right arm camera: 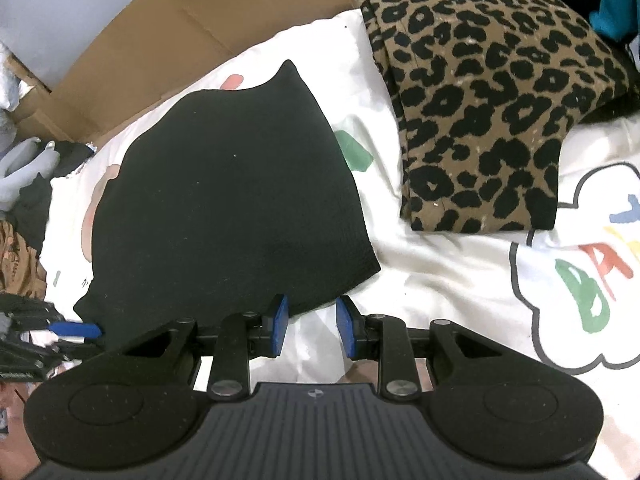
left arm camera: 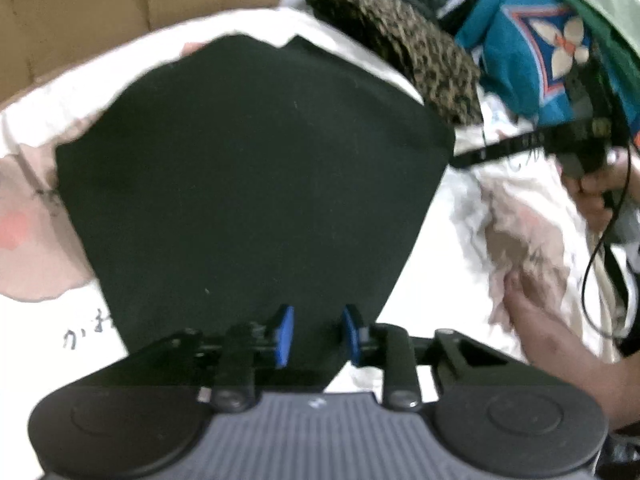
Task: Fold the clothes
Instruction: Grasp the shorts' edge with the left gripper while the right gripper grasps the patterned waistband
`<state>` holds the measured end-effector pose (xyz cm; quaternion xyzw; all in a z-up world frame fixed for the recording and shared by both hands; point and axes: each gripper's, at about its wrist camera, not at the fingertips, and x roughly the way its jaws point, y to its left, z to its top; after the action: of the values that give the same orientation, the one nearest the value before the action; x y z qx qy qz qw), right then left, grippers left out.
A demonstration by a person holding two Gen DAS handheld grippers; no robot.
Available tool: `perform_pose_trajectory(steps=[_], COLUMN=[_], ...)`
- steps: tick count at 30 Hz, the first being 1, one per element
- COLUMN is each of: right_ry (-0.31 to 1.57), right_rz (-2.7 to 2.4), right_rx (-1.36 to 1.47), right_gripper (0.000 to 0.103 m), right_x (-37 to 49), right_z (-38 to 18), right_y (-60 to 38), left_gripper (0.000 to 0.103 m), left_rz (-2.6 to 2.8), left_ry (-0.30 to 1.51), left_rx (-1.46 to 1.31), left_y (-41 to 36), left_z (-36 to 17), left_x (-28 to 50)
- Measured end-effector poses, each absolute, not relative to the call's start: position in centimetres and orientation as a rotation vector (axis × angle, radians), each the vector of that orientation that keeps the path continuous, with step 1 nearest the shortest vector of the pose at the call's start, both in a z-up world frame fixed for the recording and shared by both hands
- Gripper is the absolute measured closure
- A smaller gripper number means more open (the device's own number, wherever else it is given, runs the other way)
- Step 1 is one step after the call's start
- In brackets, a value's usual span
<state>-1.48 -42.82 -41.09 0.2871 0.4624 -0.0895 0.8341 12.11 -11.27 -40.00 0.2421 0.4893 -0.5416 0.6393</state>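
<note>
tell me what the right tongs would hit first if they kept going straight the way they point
Most likely the near edge of the flat black knit garment, just ahead of the right tongs. Their open jaws hover over its corner and the white printed bedsheet; depth is unclear.

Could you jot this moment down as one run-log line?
left gripper: open over black garment | right gripper: open at its corner | leopard-print garment: folded

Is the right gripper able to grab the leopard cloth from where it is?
Probably yes. The leopard cloth lies folded on the white sheet, up and right of the right gripper, with only bare sheet between them.
</note>
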Motion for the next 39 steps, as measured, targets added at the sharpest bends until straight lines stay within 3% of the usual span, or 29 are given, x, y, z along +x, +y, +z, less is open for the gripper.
perform_pose_trajectory(steps=[19,24,27,39], right_ry=[0.826,0.807,0.780,0.660], right_rz=[-0.262,-0.250,-0.250,-0.229], right_rx=[1.015,1.029,1.064,1.264], right_gripper=[0.070,0.069,0.069,0.069], right_x=[-3.6,-3.9,-4.2,-4.9], right_z=[-44.7,-44.8,-45.4,-48.0], right_y=[-46.4,-46.7,-47.0,-48.2], left_gripper=[0.078,0.074,0.063,0.063], left_rz=[-1.163,-1.085,-1.040,-0.898], left_ry=[1.232,1.343,1.370,1.479], left_rx=[0.658,0.501,0.370,0.004], left_y=[-8.0,-7.4,-7.7,-6.5], left_z=[-38.7,-38.5,-39.7,-43.1], left_x=[11.8,13.4,14.0,16.3])
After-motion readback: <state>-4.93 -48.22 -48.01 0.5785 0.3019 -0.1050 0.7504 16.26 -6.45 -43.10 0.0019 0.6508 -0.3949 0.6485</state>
